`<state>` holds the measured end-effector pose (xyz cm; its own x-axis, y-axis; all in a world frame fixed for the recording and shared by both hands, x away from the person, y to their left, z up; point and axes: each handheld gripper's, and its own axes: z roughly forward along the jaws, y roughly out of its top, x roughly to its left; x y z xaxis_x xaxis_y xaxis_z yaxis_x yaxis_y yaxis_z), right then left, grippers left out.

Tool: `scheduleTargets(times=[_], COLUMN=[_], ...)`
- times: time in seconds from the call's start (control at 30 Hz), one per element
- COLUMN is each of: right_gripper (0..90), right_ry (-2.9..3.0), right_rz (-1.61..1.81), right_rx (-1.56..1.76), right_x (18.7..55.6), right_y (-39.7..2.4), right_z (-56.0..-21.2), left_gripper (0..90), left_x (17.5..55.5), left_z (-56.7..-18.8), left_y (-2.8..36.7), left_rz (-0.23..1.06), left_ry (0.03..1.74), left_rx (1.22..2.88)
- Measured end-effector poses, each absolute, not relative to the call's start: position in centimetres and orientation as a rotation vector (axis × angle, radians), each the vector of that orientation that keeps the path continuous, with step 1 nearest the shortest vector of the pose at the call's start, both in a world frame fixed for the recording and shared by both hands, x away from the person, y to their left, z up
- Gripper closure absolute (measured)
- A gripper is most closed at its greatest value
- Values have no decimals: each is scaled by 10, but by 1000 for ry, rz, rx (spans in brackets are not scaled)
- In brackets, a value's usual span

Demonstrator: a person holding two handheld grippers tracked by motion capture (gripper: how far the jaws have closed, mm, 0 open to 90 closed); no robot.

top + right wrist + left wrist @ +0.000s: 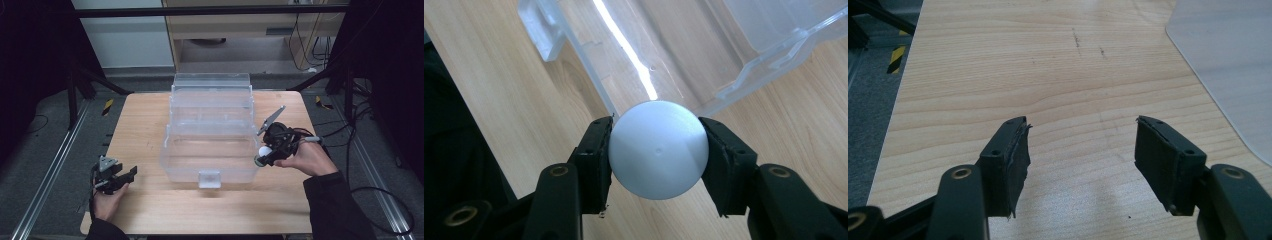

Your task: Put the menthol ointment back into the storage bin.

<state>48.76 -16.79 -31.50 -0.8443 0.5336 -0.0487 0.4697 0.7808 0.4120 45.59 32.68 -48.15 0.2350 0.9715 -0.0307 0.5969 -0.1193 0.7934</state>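
A clear box (210, 135) sits open mid-table (150, 210), its stepped trays looking bare. At its right front corner the right gripper (262, 154) pinches a white ball (657, 149) between both jaws. The left gripper (129, 174) rests near the table's left edge, jaws wide.

Clear box (684, 55) cut by top and right edges in right gripper view; white ball (263, 151) tiny, partly behind gripper in high view.
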Motion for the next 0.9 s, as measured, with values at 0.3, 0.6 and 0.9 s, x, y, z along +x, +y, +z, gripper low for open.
scheduleTargets(times=[0.3, 0.6, 0.9], right_gripper=[503, 503, 503], right_ry=[2803, 2812, 2814], right_rz=[578, 584, 585], right_rx=[781, 774, 766], right_x=[500, 516, 525], right_y=[-158, -149, -139], right_z=[-319, -331, -346], left_gripper=[383, 383, 383], left_x=[456, 456, 456], left_z=[-481, -482, -481], left_y=[327, 327, 328], left_rz=[679, 677, 676], left_ry=[1446, 1445, 1444], left_rx=[1808, 1807, 1804])
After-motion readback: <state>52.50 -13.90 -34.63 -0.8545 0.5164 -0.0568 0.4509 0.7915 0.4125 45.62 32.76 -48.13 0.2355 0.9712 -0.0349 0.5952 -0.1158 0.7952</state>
